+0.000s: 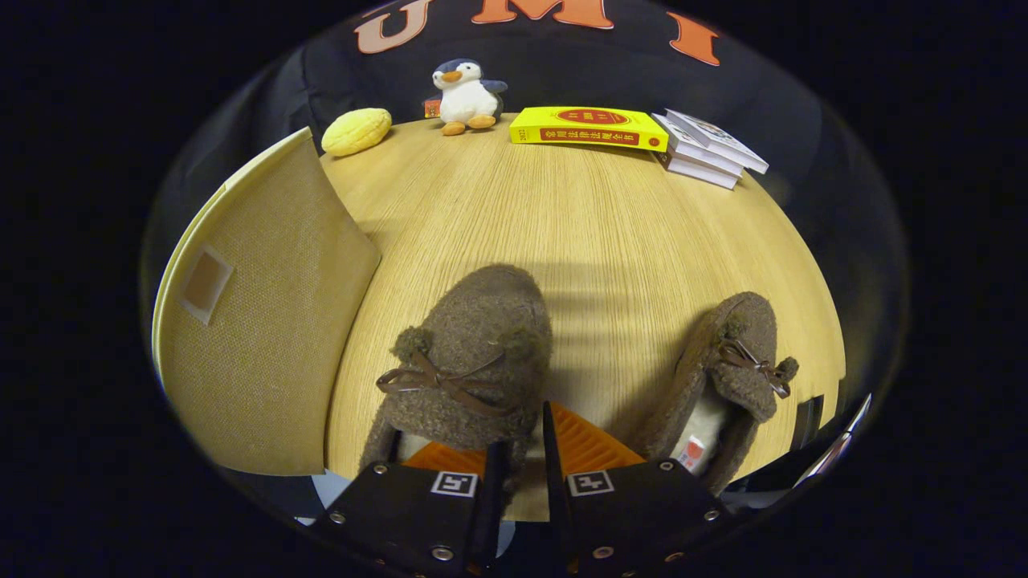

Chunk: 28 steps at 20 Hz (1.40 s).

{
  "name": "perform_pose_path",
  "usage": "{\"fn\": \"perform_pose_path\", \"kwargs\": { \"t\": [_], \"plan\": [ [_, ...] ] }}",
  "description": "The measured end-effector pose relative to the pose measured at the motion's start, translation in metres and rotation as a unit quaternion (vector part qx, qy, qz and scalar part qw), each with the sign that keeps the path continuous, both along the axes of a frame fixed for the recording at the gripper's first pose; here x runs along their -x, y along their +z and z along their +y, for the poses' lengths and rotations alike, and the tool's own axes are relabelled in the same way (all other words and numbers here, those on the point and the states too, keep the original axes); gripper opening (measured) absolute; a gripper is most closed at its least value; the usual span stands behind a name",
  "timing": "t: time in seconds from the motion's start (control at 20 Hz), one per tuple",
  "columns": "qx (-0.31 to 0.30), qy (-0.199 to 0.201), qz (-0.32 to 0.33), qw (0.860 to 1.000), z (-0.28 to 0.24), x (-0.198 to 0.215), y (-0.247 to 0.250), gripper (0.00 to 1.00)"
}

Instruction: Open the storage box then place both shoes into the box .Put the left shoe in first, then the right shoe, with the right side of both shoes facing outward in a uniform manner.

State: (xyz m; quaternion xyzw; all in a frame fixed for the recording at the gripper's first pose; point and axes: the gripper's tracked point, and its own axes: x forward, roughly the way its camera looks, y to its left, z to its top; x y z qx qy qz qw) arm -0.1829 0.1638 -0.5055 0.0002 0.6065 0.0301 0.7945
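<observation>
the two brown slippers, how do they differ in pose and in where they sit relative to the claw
The nearer slipper sits upright, toe pointing away, its side wall caught between the fingers of the claw. The other slipper lies off to the side, untouched, tipped so its pale lining shows. The nearer slipper is beside the storage box; the other is farther from it. Both are fuzzy brown with a bow and rest on the wooden table.
</observation>
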Motion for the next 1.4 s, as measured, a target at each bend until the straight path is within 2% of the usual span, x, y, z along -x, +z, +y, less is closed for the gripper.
{"fn": "perform_pose_path", "kwargs": {
  "t": [0.05, 0.2, 0.25, 0.35, 0.7, 1.0, 1.15, 1.4],
  "plan": [
    [-0.002, 0.003, 0.002, 1.0, 0.001, -0.001, -0.001, 0.23],
    [-0.015, 0.006, 0.006, 1.0, 0.004, -0.002, -0.001, 0.22],
    [-0.018, 0.005, 0.008, 1.0, 0.005, -0.004, 0.0, 0.12],
    [-0.036, -0.006, 0.021, 0.999, 0.006, -0.002, 0.005, 0.03],
    [-0.089, -0.027, -0.027, 0.995, 0.035, -0.045, 0.094, 0.03],
    [-0.116, -0.012, -0.058, 0.992, 0.08, -0.077, 0.17, 0.02],
    [-0.138, 0.006, -0.053, 0.989, 0.121, -0.085, 0.184, 0.02],
    [-0.143, 0.023, -0.009, 0.989, 0.185, -0.083, 0.166, 0.03]
  ]
}}
